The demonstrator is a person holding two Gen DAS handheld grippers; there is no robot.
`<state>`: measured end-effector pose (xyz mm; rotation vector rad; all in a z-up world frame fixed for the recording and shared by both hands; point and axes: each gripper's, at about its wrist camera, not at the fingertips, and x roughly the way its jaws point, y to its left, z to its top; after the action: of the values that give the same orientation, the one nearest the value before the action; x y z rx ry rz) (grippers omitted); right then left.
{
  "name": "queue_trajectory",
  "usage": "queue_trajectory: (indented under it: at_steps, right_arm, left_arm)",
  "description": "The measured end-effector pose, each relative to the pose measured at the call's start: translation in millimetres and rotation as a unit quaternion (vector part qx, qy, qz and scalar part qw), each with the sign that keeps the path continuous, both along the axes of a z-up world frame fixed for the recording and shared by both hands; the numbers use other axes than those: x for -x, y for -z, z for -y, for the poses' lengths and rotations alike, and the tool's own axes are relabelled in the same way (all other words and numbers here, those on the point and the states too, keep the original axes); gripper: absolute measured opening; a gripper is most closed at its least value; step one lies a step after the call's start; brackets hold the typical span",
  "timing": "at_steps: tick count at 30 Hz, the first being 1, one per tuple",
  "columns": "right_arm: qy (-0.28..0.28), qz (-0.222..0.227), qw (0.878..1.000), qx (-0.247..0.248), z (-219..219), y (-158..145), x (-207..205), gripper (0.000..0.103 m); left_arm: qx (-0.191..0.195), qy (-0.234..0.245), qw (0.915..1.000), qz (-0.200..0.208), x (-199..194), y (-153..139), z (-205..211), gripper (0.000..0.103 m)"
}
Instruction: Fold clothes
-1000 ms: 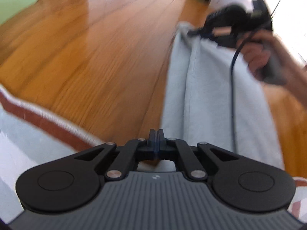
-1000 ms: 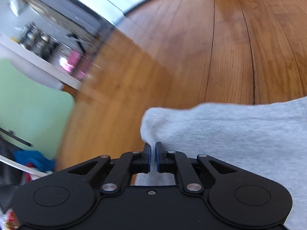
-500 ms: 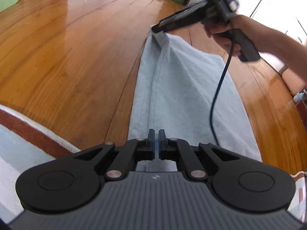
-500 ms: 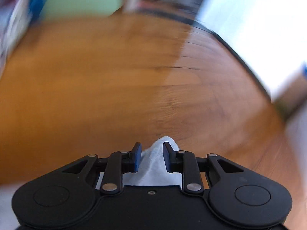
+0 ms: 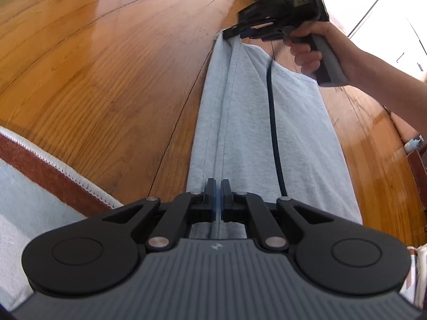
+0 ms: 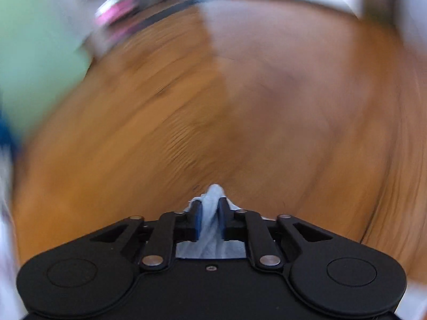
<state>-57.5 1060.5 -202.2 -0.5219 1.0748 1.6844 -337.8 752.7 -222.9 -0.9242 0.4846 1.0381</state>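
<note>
Holding grey garment (image 5: 267, 122) stretched lengthwise over wooden floor (image 5: 106, 80): left gripper (image 5: 218, 197) clamping near end, right gripper (image 6: 210, 220) closing on far corner; folded once lengthwise, crosswise folds remaining.

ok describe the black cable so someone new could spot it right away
Start at the wooden floor and find the pale grey garment stretched along it. The black cable hangs over the cloth, running down from the right gripper: the only thin dark line on it.
</note>
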Motion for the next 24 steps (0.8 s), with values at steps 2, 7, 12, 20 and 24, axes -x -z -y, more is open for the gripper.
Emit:
queue_trajectory:
  at_steps: [2, 7, 12, 20, 24]
  right_arm:
    - [0.064, -0.068, 0.995, 0.033, -0.8, 7.8, -24.4, 0.008]
    - [0.165, -0.190, 0.964, 0.085, 5.5, 27.1, -51.4, 0.010]
    - [0.215, -0.330, 0.913, 0.103, 22.9, 45.0, -61.5, 0.010]
    - [0.086, -0.015, 0.995, -0.044, 35.3, -49.3, -14.7, 0.039]
    - [0.023, 0.031, 0.999, -0.026, 52.1, -47.8, 16.8, 0.050]
  left_arm:
    - [0.003, 0.000, 1.0000, 0.004, -0.4, 1.6, -1.5, 0.003]
    - [0.005, 0.001, 1.0000, 0.007, -3.7, 6.1, -4.5, 0.003]
    - [0.006, 0.002, 0.9999, 0.011, -1.1, 13.1, -7.5, 0.003]
    - [0.004, 0.006, 0.9999, 0.010, 7.7, 8.3, -1.5, 0.003]
    - [-0.004, 0.015, 0.9999, 0.006, 2.7, 8.2, -1.7, 0.004]
